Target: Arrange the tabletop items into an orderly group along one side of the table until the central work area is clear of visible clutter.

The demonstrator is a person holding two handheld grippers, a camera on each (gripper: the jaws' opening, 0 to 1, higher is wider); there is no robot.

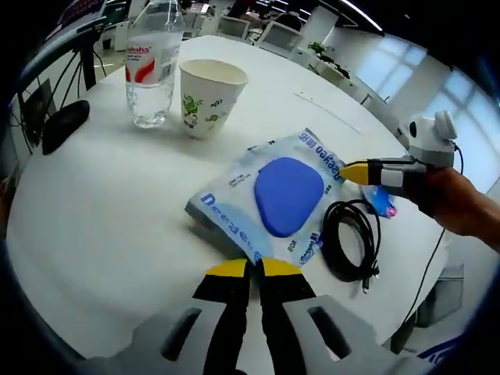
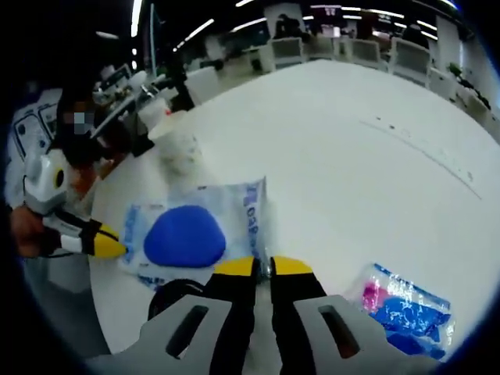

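The wet-wipes pack [image 1: 269, 205] lies mid-frame on the worktop [image 1: 101, 211], long axis running lower left to upper right. The left tool [image 1: 254, 268], jaws narrow and empty, sits at its near edge; the right tool [image 2: 263, 266], also narrow, meets the opposite edge.

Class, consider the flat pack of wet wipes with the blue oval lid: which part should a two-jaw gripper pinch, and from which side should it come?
Pinch a thin sealed edge, not the lid. The flat pack of wet wipes lies flat on the white table, and its blue oval lid looks too broad and domed for jaws. The left gripper already faces the near edge, so coming in low from there seems best.
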